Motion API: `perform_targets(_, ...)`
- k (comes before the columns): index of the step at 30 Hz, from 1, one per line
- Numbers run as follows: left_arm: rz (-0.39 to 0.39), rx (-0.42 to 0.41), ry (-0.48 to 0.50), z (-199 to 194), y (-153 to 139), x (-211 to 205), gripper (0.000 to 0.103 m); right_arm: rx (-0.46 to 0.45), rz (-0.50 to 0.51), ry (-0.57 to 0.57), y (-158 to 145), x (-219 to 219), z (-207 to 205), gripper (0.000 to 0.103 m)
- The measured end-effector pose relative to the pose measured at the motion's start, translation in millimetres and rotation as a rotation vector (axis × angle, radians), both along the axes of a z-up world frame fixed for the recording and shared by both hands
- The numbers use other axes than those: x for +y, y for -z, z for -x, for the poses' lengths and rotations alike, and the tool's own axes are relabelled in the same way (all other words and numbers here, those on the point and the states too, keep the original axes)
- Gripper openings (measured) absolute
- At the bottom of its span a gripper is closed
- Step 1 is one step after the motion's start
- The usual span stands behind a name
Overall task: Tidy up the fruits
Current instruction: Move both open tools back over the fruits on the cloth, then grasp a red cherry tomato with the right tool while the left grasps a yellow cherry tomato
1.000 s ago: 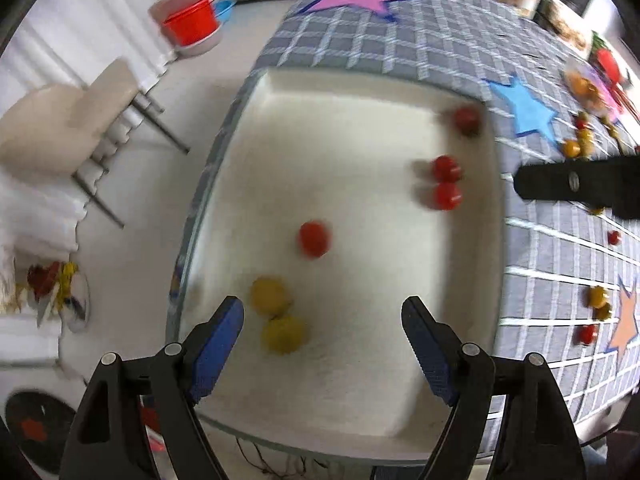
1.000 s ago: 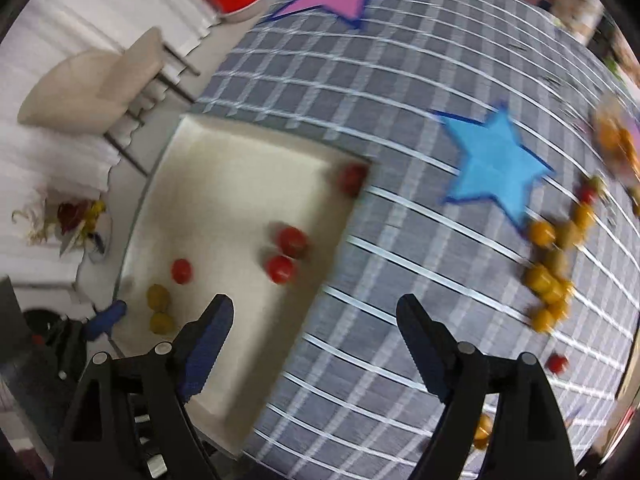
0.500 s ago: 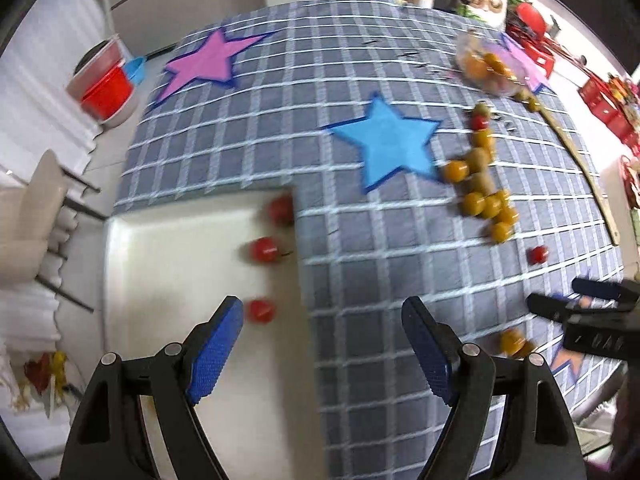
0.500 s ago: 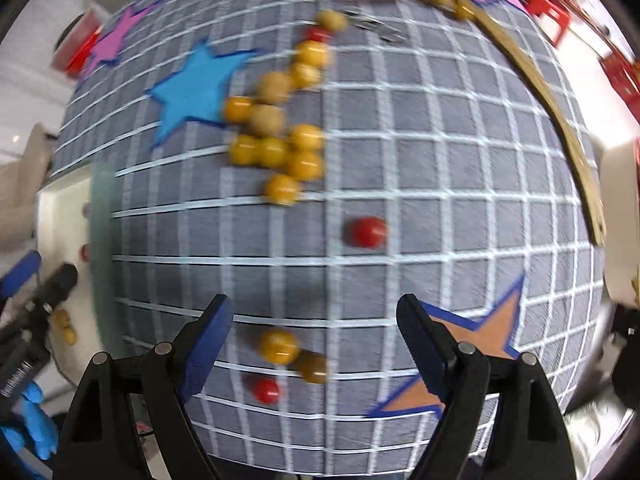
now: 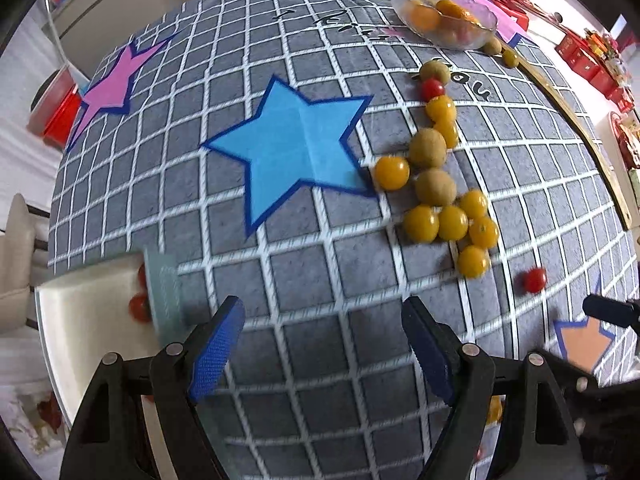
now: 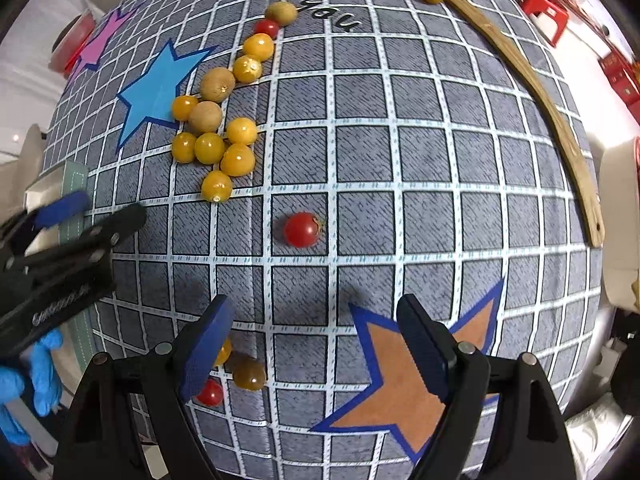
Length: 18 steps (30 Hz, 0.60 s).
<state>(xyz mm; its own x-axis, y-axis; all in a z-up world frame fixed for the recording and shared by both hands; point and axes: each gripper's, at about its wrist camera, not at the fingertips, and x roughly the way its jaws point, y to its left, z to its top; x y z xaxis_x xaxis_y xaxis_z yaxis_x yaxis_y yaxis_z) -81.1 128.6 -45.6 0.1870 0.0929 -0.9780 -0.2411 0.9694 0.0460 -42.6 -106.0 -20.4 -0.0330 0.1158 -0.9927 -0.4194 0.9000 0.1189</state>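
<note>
A cluster of yellow cherry tomatoes (image 5: 448, 220) and brownish round fruits (image 5: 435, 186) lies on the grey checked cloth, right of a blue star (image 5: 298, 148); it also shows in the right wrist view (image 6: 216, 144). A lone red tomato (image 6: 302, 229) lies ahead of my open, empty right gripper (image 6: 316, 344); it also shows in the left wrist view (image 5: 535, 279). My left gripper (image 5: 324, 344) is open and empty above the cloth. The white tray (image 5: 84, 320) at the left holds red tomatoes (image 5: 138, 307).
A clear bowl of fruit (image 5: 444, 14) stands at the far side. A curved wooden strip (image 6: 536, 92) runs along the right. Two yellow fruits (image 6: 248, 374) and a red tomato (image 6: 210, 393) lie by my right gripper's left finger. An orange star (image 6: 404, 384) lies beneath it.
Both grippers have swung from over the tray to the right, over the cloth and the loose fruit. Both stayed open and empty.
</note>
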Motion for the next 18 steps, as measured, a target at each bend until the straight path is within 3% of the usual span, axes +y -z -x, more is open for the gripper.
perform_targets(3,0.008,-0.002,0.001,-10,6,-1,0.080,-0.021,-0.002,-0.048,6,18,-3,0.081)
perform_targets(5,0.012,0.006,0.015,-15,11,-3,0.073,-0.019,-0.008,-0.062,14,39,-5,0.073)
perform_targets(18,0.016,-0.010,0.054,-39,17,-24,0.073,-0.024,-0.050,-0.076,39,48,-18,0.070)
